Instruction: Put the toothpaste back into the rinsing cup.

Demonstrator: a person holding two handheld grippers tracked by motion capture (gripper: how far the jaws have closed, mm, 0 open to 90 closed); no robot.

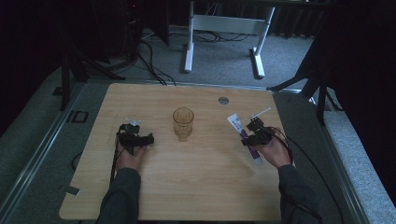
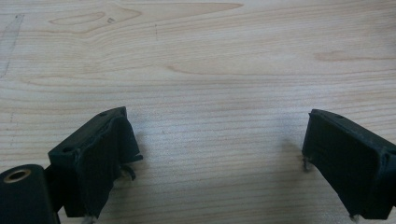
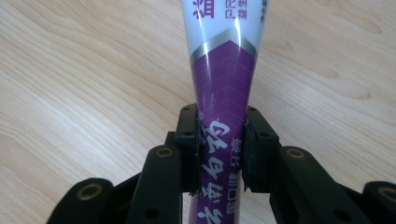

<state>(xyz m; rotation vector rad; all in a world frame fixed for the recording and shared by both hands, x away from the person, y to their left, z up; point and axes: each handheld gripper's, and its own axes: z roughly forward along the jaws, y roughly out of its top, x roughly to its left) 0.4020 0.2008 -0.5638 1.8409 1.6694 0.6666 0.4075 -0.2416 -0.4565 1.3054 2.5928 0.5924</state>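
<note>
A purple and white toothpaste tube [image 3: 223,93] with printed characters runs up between the black jaws of my right gripper [image 3: 221,149], whose pads press on its purple part. In the high view that right gripper [image 1: 256,135] holds the tube [image 1: 237,124] a little above the wooden table [image 1: 201,186] at the right. An amber glass [image 1: 183,122] stands upright near the table's middle. At the left my left gripper [image 1: 135,138] rests low over the table. In its own view the left gripper [image 2: 212,154] stands open with bare wood between its jaws.
A thin white stick [image 1: 259,113] lies just beyond the tube. A grey round cap [image 1: 223,100] sits in the table near its far edge. A white desk frame [image 1: 224,35] and cables [image 1: 152,65] stand on the floor behind the table.
</note>
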